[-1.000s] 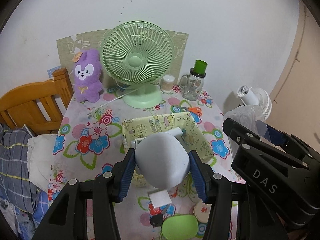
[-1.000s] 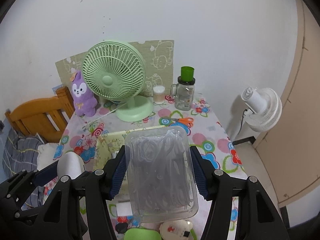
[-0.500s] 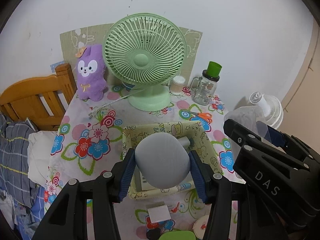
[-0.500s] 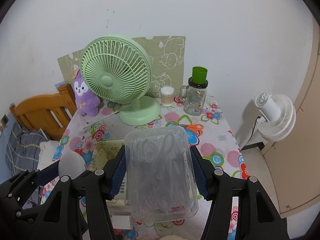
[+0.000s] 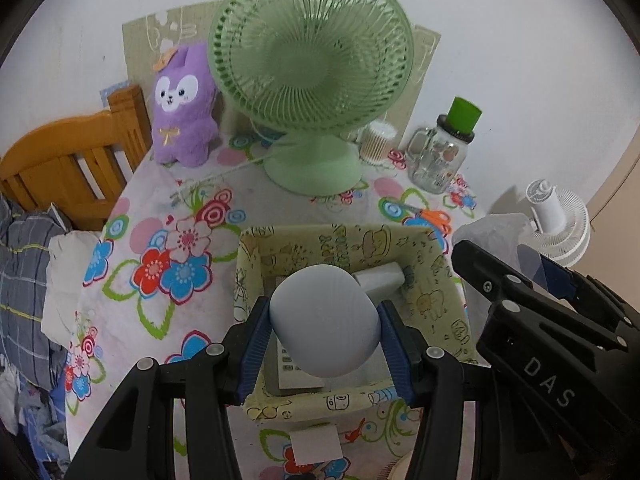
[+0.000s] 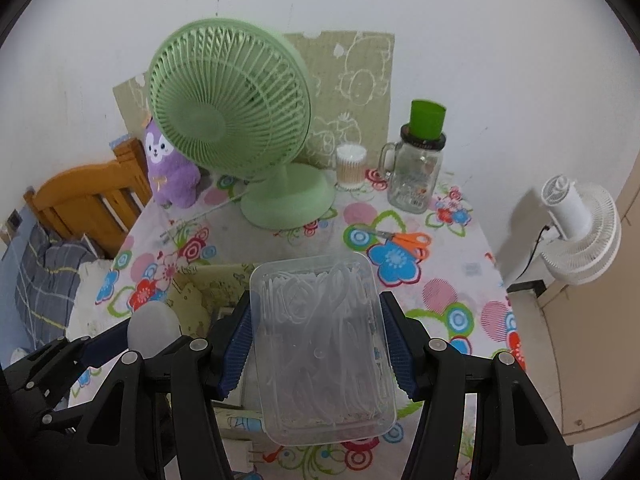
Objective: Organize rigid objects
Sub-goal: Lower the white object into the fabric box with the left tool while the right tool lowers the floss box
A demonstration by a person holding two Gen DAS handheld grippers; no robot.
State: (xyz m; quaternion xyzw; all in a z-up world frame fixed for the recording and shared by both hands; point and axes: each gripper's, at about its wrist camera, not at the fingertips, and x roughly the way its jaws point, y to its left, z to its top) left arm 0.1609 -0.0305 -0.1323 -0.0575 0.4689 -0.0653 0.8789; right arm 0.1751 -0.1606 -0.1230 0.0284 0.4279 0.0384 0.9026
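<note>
My left gripper is shut on a pale blue rounded object, held above a yellow patterned box on the floral tablecloth. Inside the box lie a white remote-like item and a white block. My right gripper is shut on a clear plastic box full of white plastic pieces, held over the right part of the yellow box. In the left wrist view the right gripper shows as black arms at the right edge; the left gripper's load shows at the left of the right wrist view.
A green desk fan, purple plush, cotton-swab jar and glass jar with green lid line the back of the table. Orange scissors lie at the right. A wooden chair stands left, a white fan right.
Both grippers have moved forward and down toward the table with their loads. The yellow box now sits under the pale blue object, and the fan looms larger.
</note>
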